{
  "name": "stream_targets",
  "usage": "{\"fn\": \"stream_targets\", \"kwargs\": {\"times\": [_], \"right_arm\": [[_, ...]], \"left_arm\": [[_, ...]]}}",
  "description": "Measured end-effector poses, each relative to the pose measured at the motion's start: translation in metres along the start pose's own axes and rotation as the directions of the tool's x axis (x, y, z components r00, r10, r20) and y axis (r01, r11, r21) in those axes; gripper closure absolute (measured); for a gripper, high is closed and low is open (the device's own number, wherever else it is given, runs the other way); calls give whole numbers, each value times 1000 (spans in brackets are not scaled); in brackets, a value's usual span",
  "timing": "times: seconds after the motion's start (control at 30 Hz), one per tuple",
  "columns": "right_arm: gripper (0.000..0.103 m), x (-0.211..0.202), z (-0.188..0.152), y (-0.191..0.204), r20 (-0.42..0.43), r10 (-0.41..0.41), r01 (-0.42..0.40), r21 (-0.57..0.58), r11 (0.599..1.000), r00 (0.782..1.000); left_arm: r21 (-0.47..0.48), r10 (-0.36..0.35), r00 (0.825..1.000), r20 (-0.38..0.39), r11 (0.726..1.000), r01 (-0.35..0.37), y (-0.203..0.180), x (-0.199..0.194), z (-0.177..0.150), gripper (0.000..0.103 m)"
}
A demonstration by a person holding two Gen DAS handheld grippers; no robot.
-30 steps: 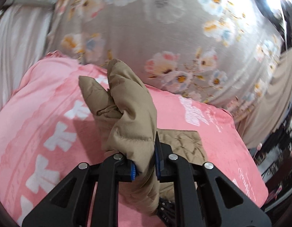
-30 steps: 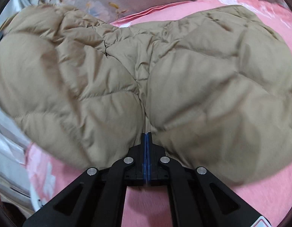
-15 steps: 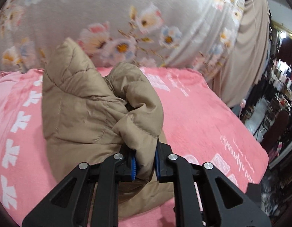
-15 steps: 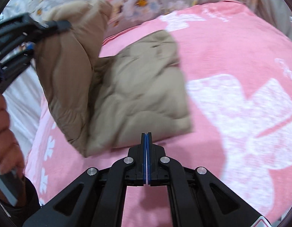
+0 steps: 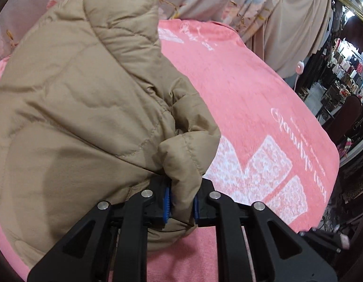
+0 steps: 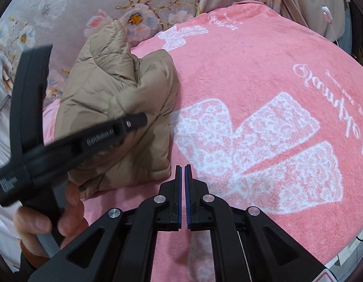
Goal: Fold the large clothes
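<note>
A tan puffer jacket [image 5: 82, 108], folded into a thick bundle, rests on the pink blanket [image 5: 252, 98]. My left gripper [image 5: 181, 202] is shut on a padded edge of the jacket at the bundle's near side. In the right wrist view the jacket [image 6: 125, 108] stands bunched at the left, with the left gripper's black body [image 6: 64, 141] and the hand holding it in front of it. My right gripper [image 6: 183, 188] is nearly shut and empty, just right of the jacket's near corner, over the blanket [image 6: 263, 75].
The pink blanket has white bow prints [image 6: 252, 155] and script lettering. A grey floral sheet [image 6: 111, 7] lies behind it. A beige curtain [image 5: 294, 18] hangs at the far right, and the bed edge drops to a cluttered room [image 5: 346, 75] at the right.
My right gripper let go of the jacket and drew back to the right over the blanket. My left gripper carried the jacket over onto itself; the bundle is now closer and more compact.
</note>
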State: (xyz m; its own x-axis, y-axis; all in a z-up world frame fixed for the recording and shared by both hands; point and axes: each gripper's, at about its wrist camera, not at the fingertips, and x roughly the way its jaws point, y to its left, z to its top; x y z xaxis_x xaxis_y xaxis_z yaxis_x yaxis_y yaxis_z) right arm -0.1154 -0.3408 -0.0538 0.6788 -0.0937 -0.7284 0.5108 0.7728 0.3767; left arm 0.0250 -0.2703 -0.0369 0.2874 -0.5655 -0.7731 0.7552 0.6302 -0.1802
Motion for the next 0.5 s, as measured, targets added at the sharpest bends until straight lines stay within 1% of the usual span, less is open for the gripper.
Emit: {"fn": "stream_targets", "kwargs": {"times": [0.07, 0.13, 0.17, 0.23, 0.27, 0.3, 0.33, 0.37, 0.4, 0.43, 0.47, 0.5], "right_arm": [[99, -5, 1, -2, 14, -1, 1, 12, 1000, 1000], [96, -11, 3, -3, 29, 3, -3, 12, 1000, 1000], [95, -14, 5, -2, 38, 6, -6, 10, 1000, 999], [95, -22, 8, 1, 60, 7, -7, 0, 1000, 998], [94, -29, 12, 4, 79, 13, -13, -7, 1000, 997], [94, -32, 15, 6, 90, 18, -17, -11, 1000, 996], [92, -38, 21, 10, 108, 27, -25, -20, 999, 994], [91, -42, 26, 14, 120, 42, -38, -30, 999, 992], [90, -46, 31, 18, 129, 55, -51, -35, 998, 990], [84, -49, 37, 23, 140, 74, -69, -39, 997, 987], [79, -50, 44, 28, 145, 96, -91, -43, 995, 985], [70, -51, 50, 33, 151, 117, -112, -46, 993, 982]], "left_arm": [[-6, -19, 1000, 5, 1000, 19, 4, -4, -4, 89], [-18, -52, 998, 19, 998, 52, 6, -17, -7, 88], [-16, -55, 998, 24, 998, 56, 6, -23, -8, 86], [-2, -71, 997, 39, 997, 71, 8, -48, -13, 77], [-2, -84, 996, 42, 996, 84, 7, -55, -14, 64], [-17, -121, 991, 54, 992, 122, 11, -73, -16, 45], [-29, -132, 989, 64, 990, 135, 13, -82, -16, 37], [-49, -152, 984, 91, 986, 156, 19, -101, -17, 27], [-62, -168, 978, 120, 982, 176, 25, -117, -17, 25], [-72, -166, 975, 146, 981, 178, 31, -130, -15, 25], [-86, -136, 975, 175, 985, 153, 39, -144, -13, 25], [-114, -72, 975, 209, 989, 98, 50, -159, -9, 25]]}}
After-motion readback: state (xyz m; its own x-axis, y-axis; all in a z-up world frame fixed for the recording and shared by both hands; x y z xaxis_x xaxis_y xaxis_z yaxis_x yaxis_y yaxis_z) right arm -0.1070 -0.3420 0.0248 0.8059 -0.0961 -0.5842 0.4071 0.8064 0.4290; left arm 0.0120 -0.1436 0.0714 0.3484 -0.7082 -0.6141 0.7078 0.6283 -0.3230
